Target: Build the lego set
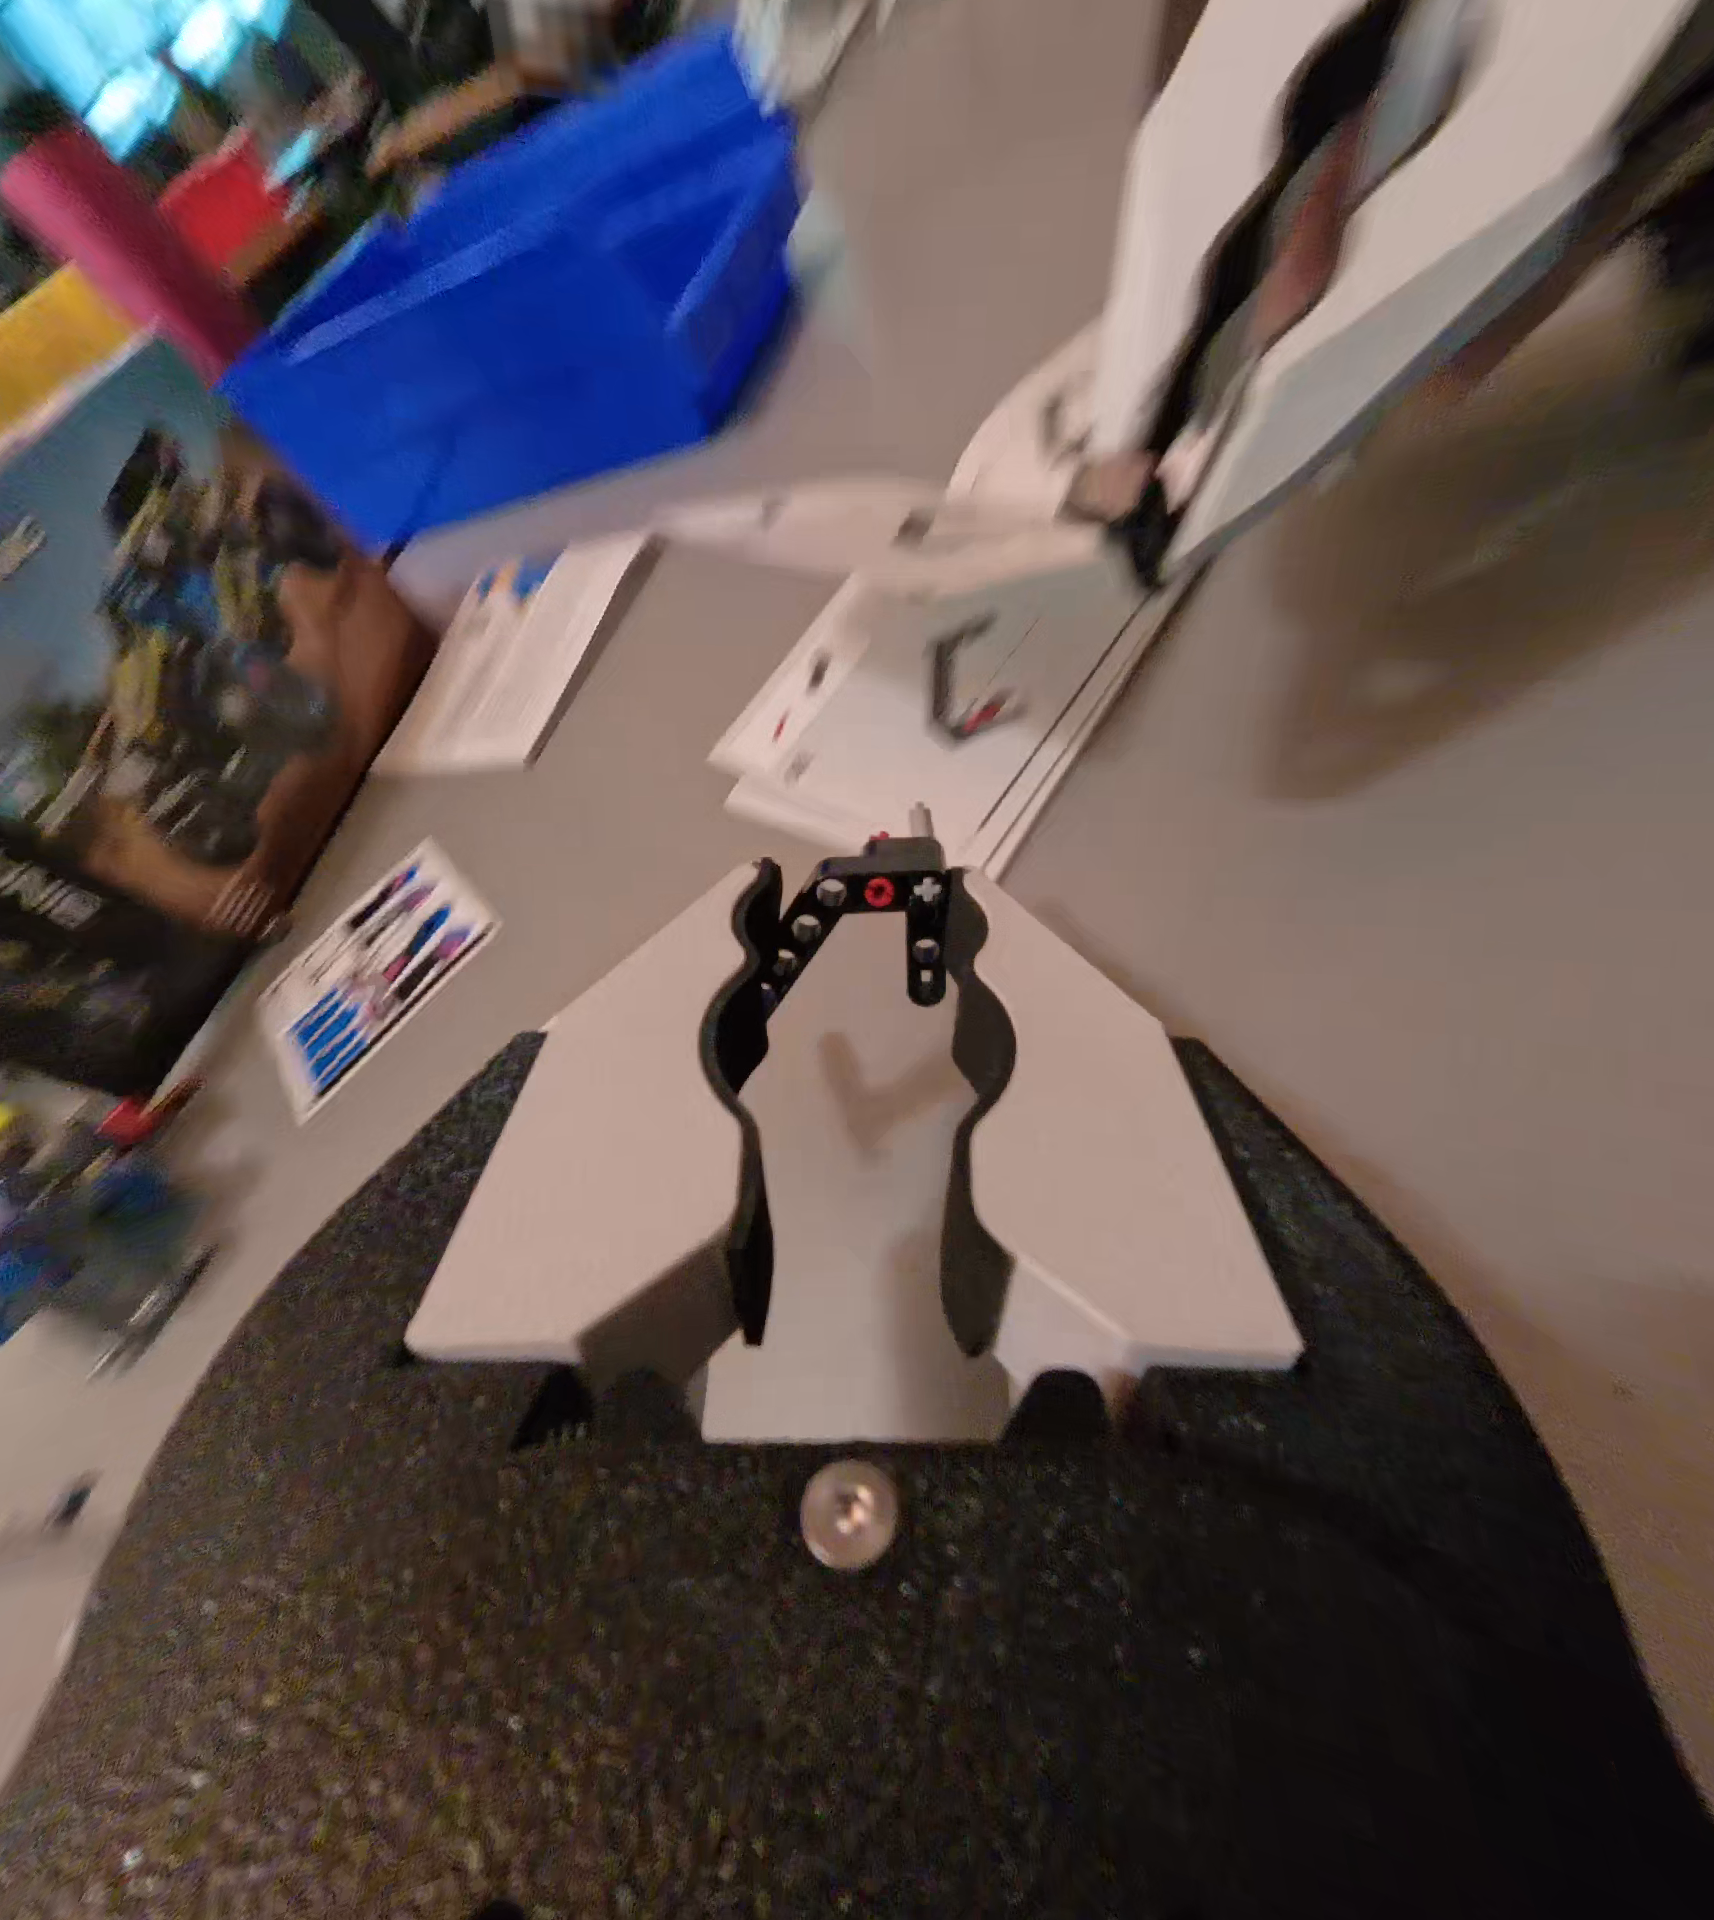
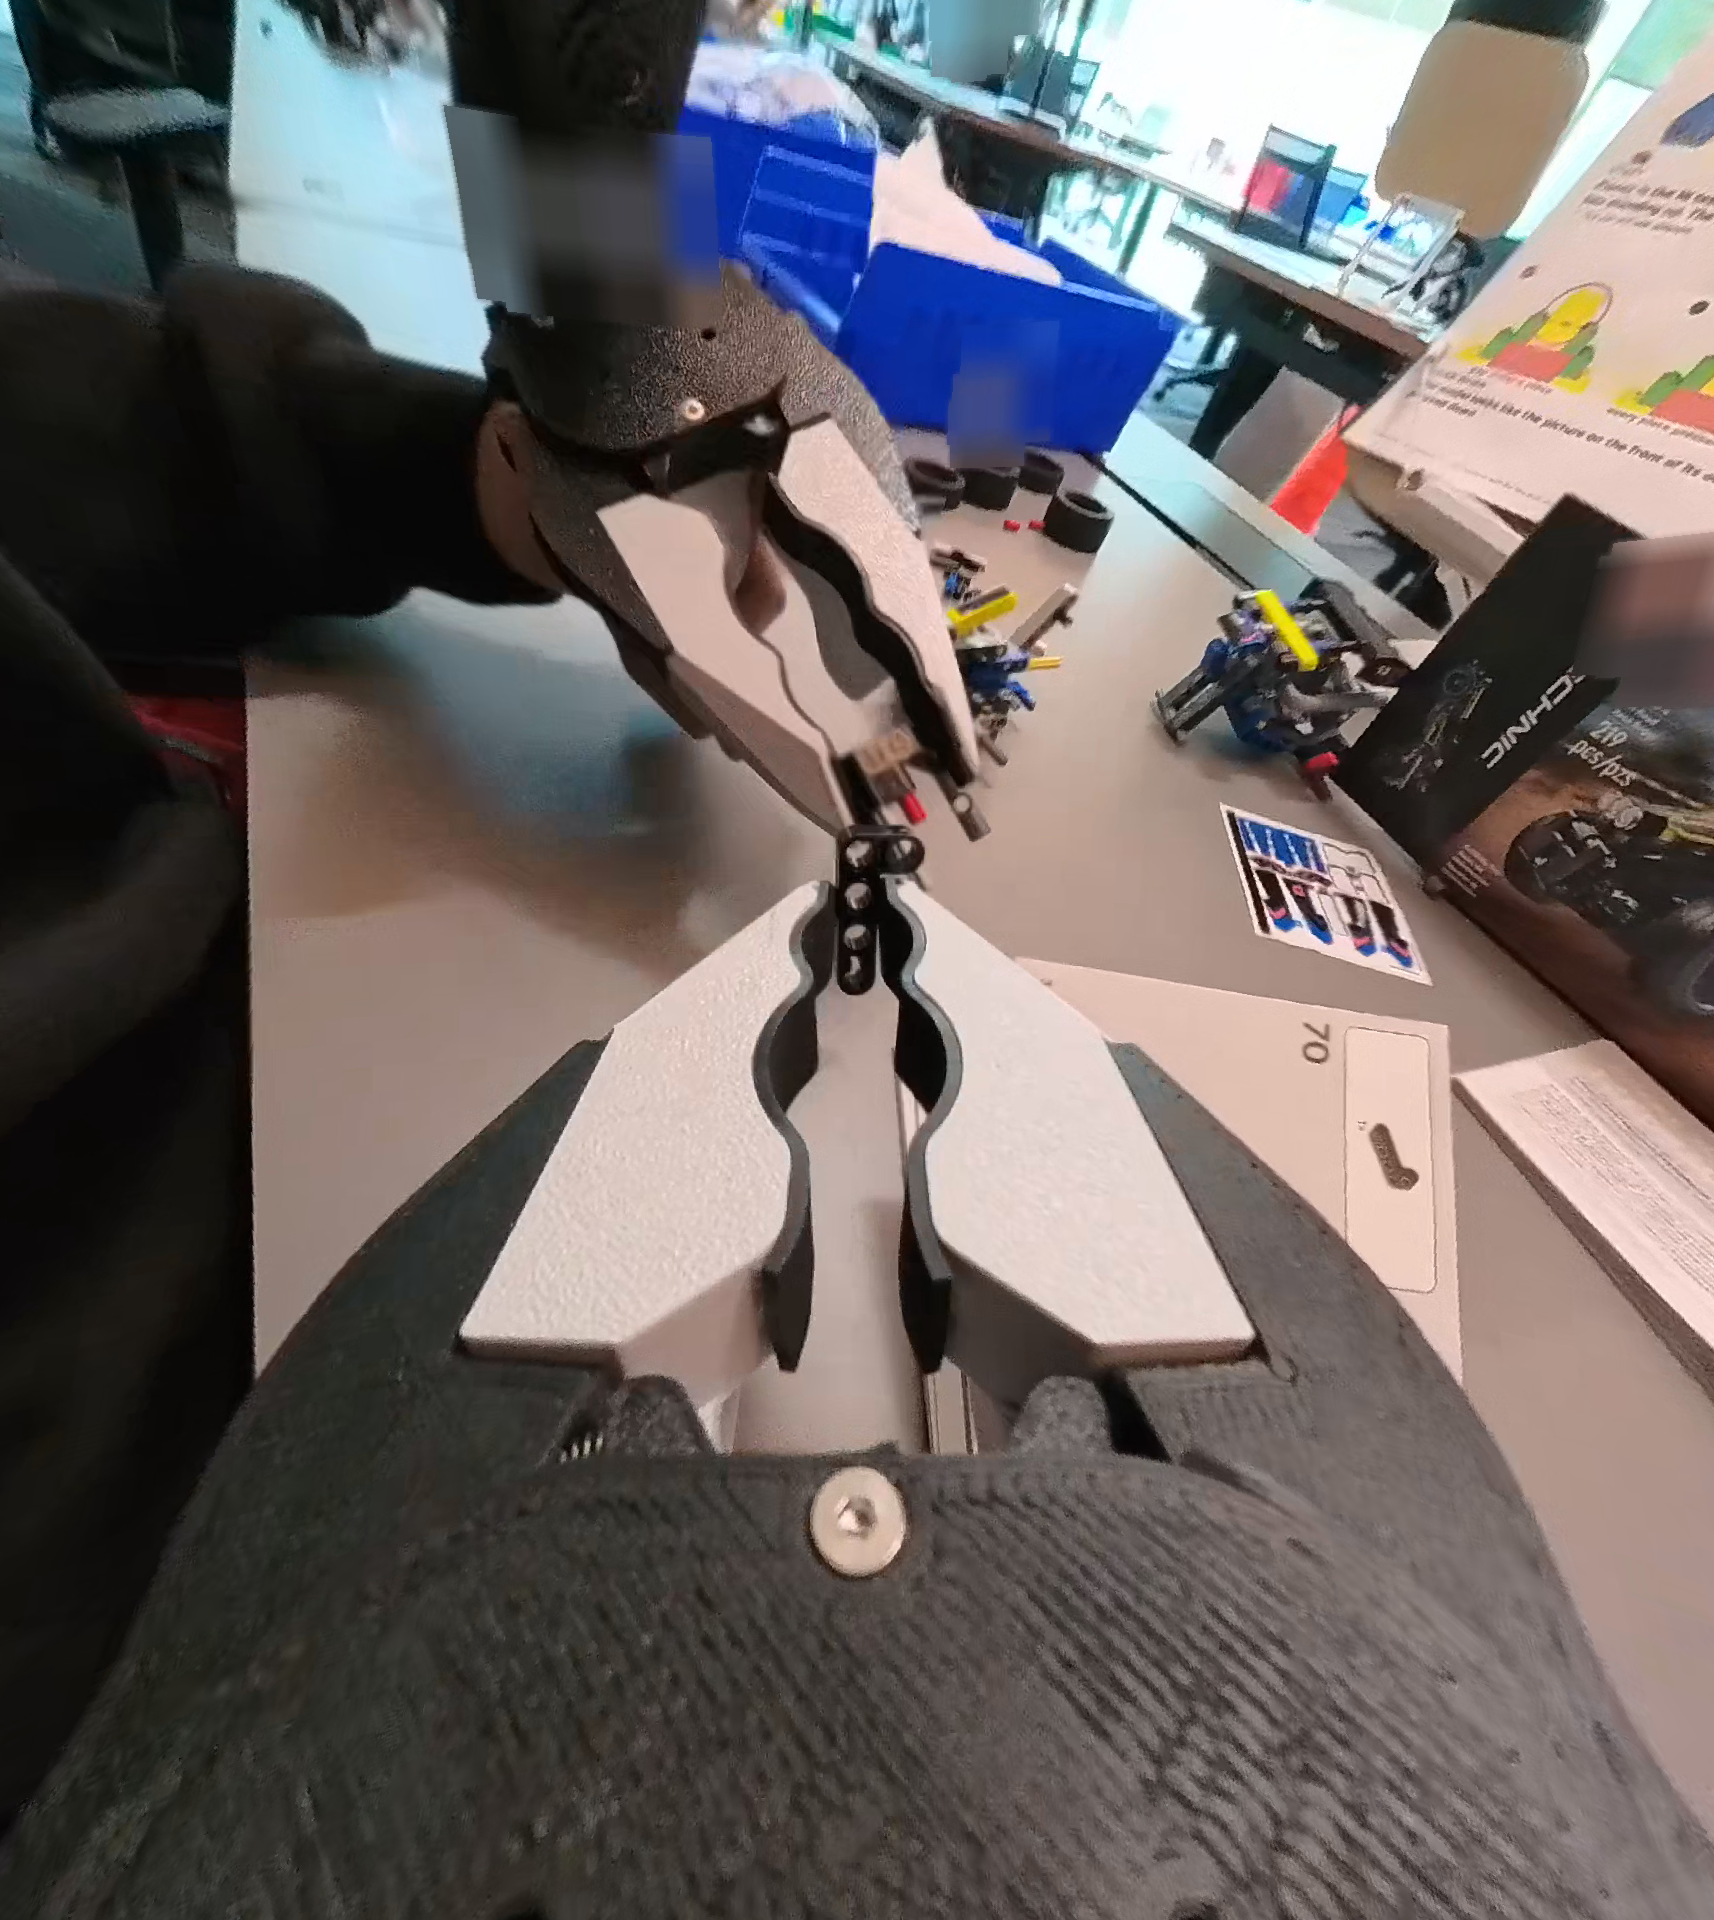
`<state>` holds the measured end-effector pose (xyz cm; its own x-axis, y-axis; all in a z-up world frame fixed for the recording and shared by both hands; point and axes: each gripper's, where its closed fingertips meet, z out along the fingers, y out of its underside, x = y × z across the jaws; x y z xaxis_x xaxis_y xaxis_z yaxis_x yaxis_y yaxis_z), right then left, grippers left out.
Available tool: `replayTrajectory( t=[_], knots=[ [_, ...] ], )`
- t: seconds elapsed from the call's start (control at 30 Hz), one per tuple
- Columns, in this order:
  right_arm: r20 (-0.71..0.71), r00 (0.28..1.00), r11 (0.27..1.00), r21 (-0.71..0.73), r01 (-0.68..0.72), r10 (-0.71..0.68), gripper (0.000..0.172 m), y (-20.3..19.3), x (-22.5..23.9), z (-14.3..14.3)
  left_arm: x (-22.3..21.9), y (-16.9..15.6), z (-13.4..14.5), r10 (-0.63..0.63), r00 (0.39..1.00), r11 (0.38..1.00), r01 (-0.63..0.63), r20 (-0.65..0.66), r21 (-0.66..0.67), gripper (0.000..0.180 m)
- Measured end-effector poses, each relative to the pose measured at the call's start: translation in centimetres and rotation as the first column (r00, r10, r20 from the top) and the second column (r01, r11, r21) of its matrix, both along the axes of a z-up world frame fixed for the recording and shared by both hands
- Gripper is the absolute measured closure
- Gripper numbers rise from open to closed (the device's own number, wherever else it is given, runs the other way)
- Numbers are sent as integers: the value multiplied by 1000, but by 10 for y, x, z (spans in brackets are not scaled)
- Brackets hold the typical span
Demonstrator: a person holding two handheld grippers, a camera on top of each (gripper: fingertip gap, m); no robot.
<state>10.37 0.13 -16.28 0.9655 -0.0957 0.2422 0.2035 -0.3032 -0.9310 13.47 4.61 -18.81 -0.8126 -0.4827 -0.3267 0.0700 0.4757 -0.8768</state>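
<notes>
1. The left claw point(image 1: 858, 914) pinches a small black assembly point(image 1: 884, 899) of holed beams with a red pin in it. Both fingertips press on its outer sides, and it bridges the tips, held above the grey surface point(image 1: 624, 883).
2. The right claw point(image 2: 858, 914) is pressed nearly together on a thin black L-shaped beam point(image 2: 858, 904), which stands upright with its short arm poking out past the tips.
3. In the right wrist view the left claw's tips and its assembly hang just above the L-shaped beam's top; I cannot tell whether they touch.
4. On the surface nearby lie a sticker sheet point(image 2: 1326, 894), open instruction booklets point(image 2: 1663, 1226), a printed box point(image 2: 1611, 831), a part-built blue model point(image 2: 1268, 675), black tyres point(image 2: 1009, 488) and a blue bin point(image 2: 998, 322).
</notes>
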Motion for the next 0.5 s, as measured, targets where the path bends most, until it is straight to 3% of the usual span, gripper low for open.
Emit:
replayTrajectory(
  t=[0.1, 0.2, 0.5],
  knots=[
    [-51, 999, 997, 81, -6, 10, 167, -4, 2, 10, -15, -11, 31, -178, 984, 967, 171, -20, -188, 152],
    [-100, 994, 984, 175, -24, 42, 167, -5, -1, 21, -23, -20, 49, -289, 957, 919, 271, -21, -287, 153],
    [-136, 983, 954, 289, -81, 124, 167, 0, -9, 29, -34, -36, 63, -395, 918, 847, 351, -29, -398, 153]
  ],
)
